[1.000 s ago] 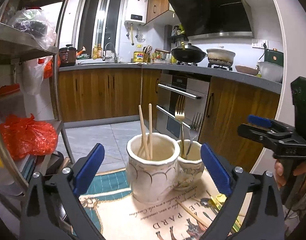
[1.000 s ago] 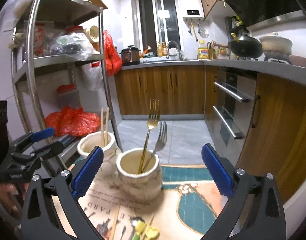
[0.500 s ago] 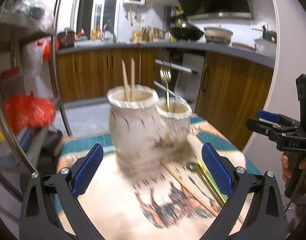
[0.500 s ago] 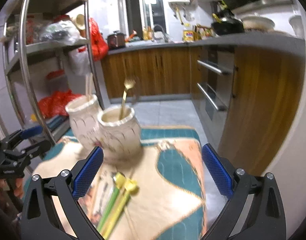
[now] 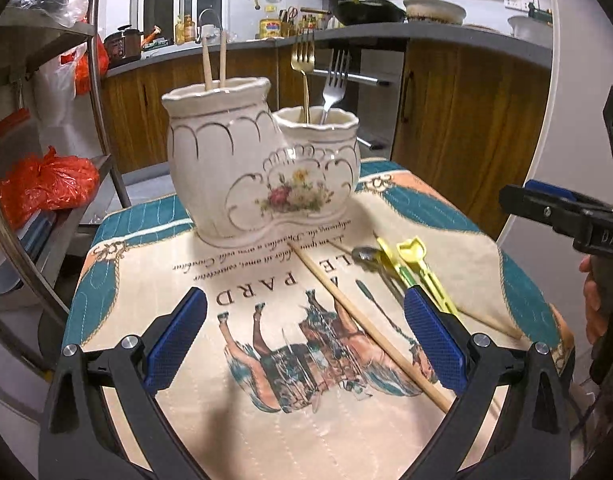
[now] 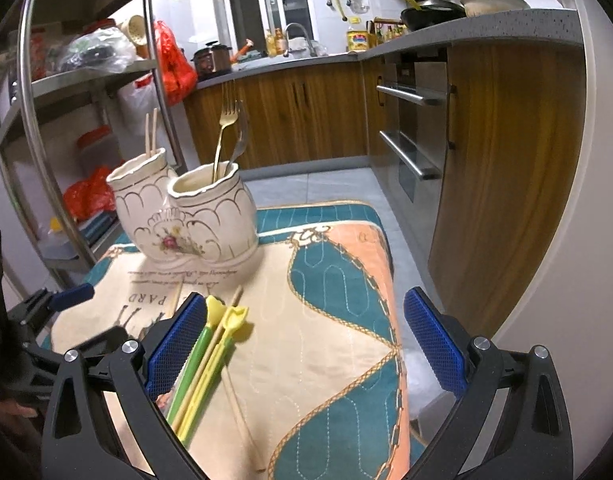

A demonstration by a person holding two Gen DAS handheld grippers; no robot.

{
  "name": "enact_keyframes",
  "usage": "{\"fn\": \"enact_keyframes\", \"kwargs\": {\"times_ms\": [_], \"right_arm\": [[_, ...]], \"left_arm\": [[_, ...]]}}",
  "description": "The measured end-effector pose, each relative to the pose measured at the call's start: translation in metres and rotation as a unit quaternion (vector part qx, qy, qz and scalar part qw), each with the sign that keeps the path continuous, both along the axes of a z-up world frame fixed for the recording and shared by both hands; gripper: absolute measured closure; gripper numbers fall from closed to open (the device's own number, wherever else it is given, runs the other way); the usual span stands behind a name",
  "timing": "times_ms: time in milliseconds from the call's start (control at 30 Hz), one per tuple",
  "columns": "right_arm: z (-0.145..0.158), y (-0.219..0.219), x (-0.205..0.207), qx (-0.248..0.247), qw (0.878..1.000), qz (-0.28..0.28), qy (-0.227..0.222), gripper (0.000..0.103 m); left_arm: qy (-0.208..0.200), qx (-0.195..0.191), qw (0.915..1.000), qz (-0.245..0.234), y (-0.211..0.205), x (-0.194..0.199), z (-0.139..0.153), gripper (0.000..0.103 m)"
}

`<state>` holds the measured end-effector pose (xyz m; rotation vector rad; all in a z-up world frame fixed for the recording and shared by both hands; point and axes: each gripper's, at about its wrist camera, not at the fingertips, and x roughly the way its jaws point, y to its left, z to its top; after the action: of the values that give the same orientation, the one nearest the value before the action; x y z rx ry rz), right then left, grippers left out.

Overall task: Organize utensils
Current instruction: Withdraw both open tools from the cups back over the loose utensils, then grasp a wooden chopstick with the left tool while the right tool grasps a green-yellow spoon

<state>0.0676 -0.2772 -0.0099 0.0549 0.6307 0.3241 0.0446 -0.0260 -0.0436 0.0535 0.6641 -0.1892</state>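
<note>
A white double ceramic utensil holder [image 5: 262, 176] stands on the patterned cloth [image 5: 266, 400]; it also shows in the right wrist view [image 6: 186, 220]. Its taller pot holds two chopsticks [image 5: 214, 62], its lower pot a gold fork [image 5: 304, 64] and a silver fork [image 5: 334, 80]. A loose chopstick [image 5: 366, 328], a metal spoon [image 5: 366, 256] and yellow-green plastic utensils [image 5: 422, 276] lie on the cloth. My left gripper [image 5: 306, 344] is open above the loose chopstick. My right gripper [image 6: 302, 348] is open, its left finger beside the yellow-green utensils [image 6: 214, 352].
A metal shelf rack [image 5: 94, 100] with red bags [image 5: 46, 184] stands left of the table. Wooden cabinets [image 6: 506, 180] and an oven [image 6: 414, 136] are to the right. The cloth's edge [image 6: 394, 280] drops to the tiled floor.
Both grippers have tilted down toward the cloth. The holder now sits higher in each view, and the loose utensils lie between or beside the fingers. Both stay open.
</note>
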Motion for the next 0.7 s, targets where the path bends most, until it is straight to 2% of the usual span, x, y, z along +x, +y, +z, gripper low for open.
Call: {"fn": "enact_keyframes", "kwargs": {"times_ms": [267, 467, 600, 667, 700], "right_arm": [[-0.004, -0.002, 0.0, 0.003, 1.0, -0.004, 0.01, 0.005], [-0.008, 0.003, 0.002, -0.009, 1.0, 0.006, 0.021, 0.006], [-0.015, 0.01, 0.006, -0.01, 0.999, 0.018, 0.039, 0.011], [-0.018, 0.015, 0.009, -0.012, 0.998, 0.023, 0.048, 0.024], [-0.02, 0.018, 0.011, -0.012, 0.998, 0.027, 0.055, 0.027]], "left_arm": [[0.036, 0.008, 0.9993, 0.002, -0.012, 0.002, -0.011, 0.007], [0.063, 0.027, 0.9975, -0.015, -0.029, 0.003, -0.02, 0.026], [0.077, 0.033, 0.9962, -0.022, -0.033, 0.003, -0.027, 0.04], [0.078, 0.029, 0.9963, -0.022, -0.033, 0.003, -0.027, 0.046], [0.079, 0.029, 0.9962, -0.023, -0.033, 0.004, -0.026, 0.049]]}}
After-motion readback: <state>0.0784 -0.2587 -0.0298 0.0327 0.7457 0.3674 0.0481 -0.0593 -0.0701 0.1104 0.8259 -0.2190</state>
